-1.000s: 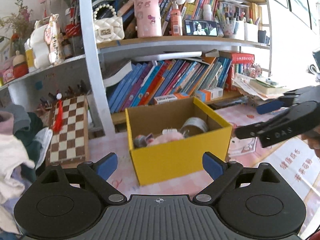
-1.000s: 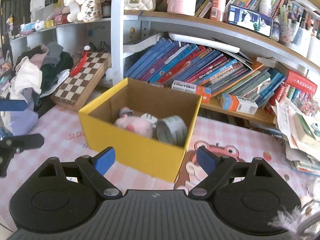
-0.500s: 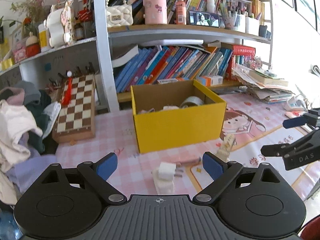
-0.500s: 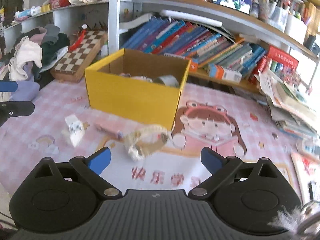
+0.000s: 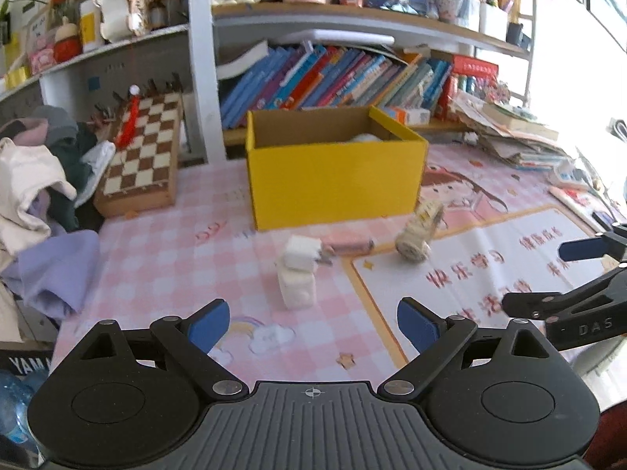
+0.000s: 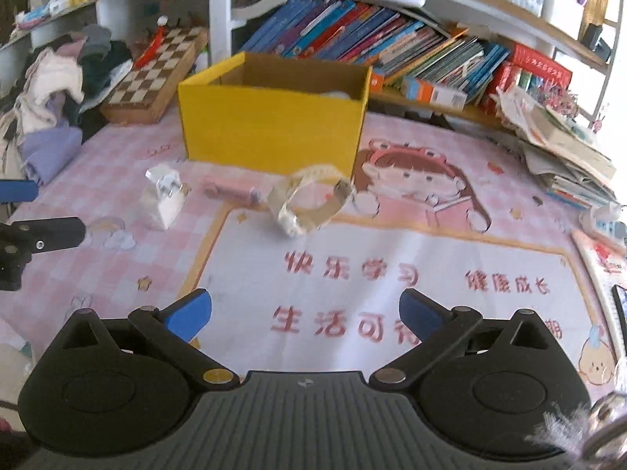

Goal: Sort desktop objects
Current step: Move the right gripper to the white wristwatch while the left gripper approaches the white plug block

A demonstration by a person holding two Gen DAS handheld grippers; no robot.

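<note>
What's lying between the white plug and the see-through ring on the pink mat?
A small pink tube lies between the plug and the ring, in front of the yellow box. The right wrist view shows it best.

yellow box (image 5: 337, 180) contents mostly hidden; small desk items blurred.
</note>
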